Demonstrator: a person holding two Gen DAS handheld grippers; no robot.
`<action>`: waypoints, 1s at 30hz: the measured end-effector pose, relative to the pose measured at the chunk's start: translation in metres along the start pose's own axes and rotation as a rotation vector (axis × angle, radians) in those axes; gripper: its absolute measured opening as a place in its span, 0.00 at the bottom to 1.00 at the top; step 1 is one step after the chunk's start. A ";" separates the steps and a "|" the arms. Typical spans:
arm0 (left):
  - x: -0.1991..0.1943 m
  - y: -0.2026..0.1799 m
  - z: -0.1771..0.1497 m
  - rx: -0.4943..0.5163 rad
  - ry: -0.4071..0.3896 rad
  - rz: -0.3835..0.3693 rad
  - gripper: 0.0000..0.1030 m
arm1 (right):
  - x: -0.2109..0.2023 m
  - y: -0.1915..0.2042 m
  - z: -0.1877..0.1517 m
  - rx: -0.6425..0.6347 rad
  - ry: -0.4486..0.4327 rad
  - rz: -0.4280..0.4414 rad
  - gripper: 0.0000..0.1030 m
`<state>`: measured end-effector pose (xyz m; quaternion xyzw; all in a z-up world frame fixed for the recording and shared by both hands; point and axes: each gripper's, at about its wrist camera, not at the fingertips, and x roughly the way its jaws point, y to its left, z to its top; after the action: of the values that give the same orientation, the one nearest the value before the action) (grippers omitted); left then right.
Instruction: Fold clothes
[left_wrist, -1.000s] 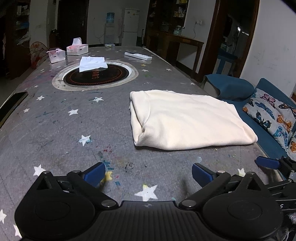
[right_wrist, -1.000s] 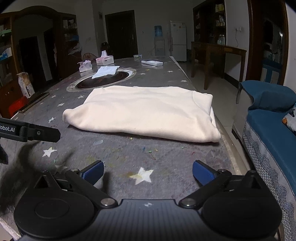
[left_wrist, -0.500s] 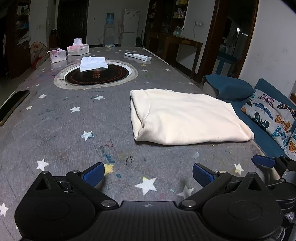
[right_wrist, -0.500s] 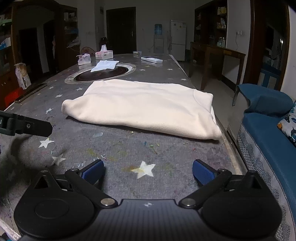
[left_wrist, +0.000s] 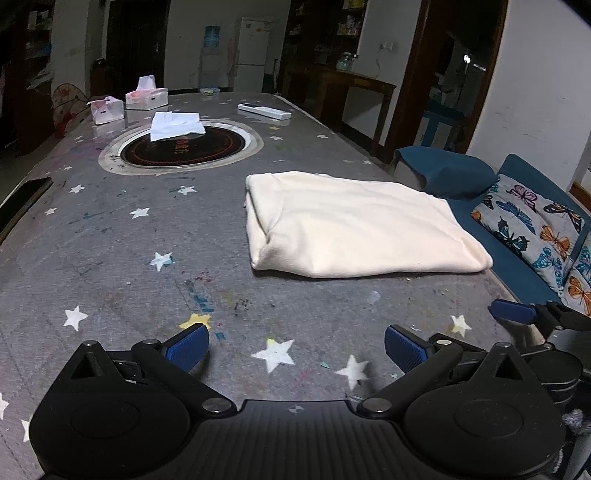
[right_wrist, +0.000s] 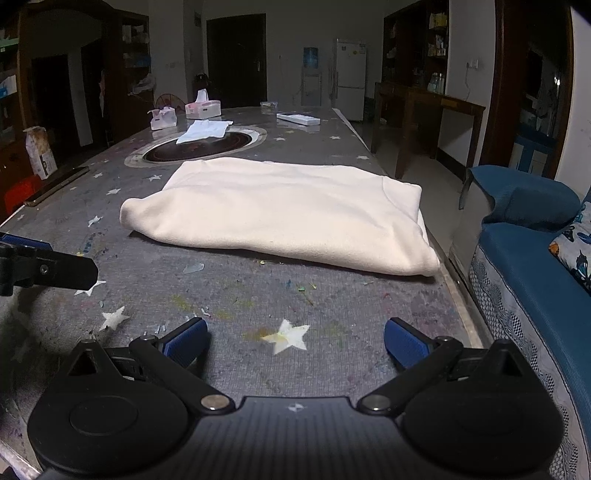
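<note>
Left wrist view: the left tongs (left_wrist: 295, 345) gape empty over the grey star-patterned counter (left_wrist: 110, 251); the folded cream fleece garment (left_wrist: 354, 229) lies ahead, rightward, well apart.

Right wrist view: the right tongs (right_wrist: 295, 341) also gape empty, garment (right_wrist: 288, 210) ahead.

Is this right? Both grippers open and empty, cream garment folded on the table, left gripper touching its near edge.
One thing is wrong: the left gripper is not touching the cream garment. The left wrist view shows bare table between them. The rest holds: both it and the right gripper are open and empty, and the garment lies folded.
</note>
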<state>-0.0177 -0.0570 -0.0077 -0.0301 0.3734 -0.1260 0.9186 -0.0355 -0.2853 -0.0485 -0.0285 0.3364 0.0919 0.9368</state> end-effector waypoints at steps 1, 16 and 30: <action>-0.001 -0.001 -0.001 0.000 -0.006 -0.004 1.00 | 0.000 0.000 0.000 0.002 -0.002 -0.002 1.00; -0.006 -0.009 -0.004 0.008 -0.030 -0.020 1.00 | 0.000 0.003 -0.001 0.011 -0.012 -0.017 1.00; -0.007 -0.018 -0.007 0.016 -0.006 -0.026 1.00 | -0.002 0.006 -0.001 0.015 0.001 -0.028 1.00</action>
<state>-0.0310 -0.0727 -0.0058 -0.0280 0.3692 -0.1411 0.9181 -0.0391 -0.2804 -0.0478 -0.0263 0.3371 0.0762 0.9380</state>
